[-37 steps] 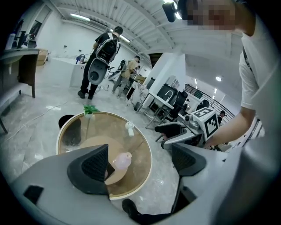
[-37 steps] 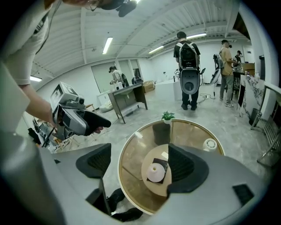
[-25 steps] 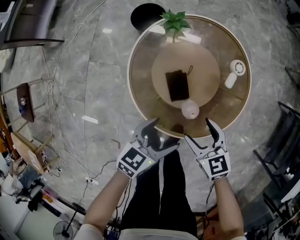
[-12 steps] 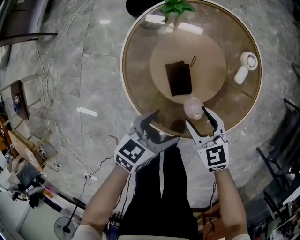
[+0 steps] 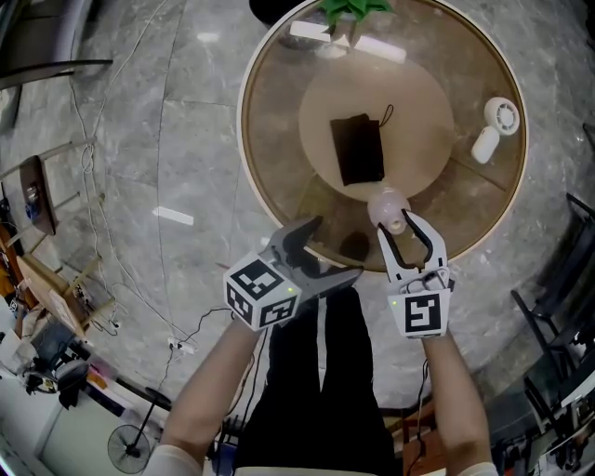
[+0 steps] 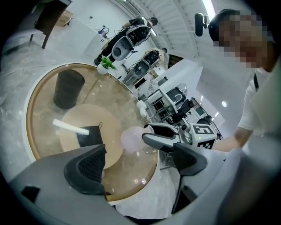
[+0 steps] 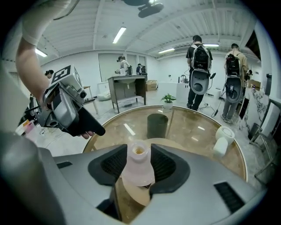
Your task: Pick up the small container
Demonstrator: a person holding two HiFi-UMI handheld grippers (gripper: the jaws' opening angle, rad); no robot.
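The small container (image 5: pixel 385 204), a pale pink bottle with a narrow neck, stands near the front edge of the round glass table (image 5: pixel 258 177). My right gripper (image 5: pixel 398 224) reaches over that edge. Its jaws have just been closing, and the pads now sit against both sides of the container (image 7: pixel 137 154) at its neck and shoulder. My left gripper (image 5: pixel 333 249) hovers just off the table's front edge, left of the container, open with nothing between its fingers. In the left gripper view the container (image 6: pixel 131 138) shows beyond the right gripper's fingers (image 6: pixel 159 141).
A black pouch (image 5: pixel 358 149) lies on the table's round centre disc. A white hand-held fan (image 5: pixel 493 128) lies at the right, and a small green plant (image 5: pixel 353 7) stands at the far edge. Cables (image 5: pixel 121 232) run over the marble floor at the left. People with backpacks (image 7: pixel 199 66) stand beyond the table.
Both grippers have come forward and down to the table's front edge. The right jaws have narrowed round the container's neck. The left gripper has rolled, still open.
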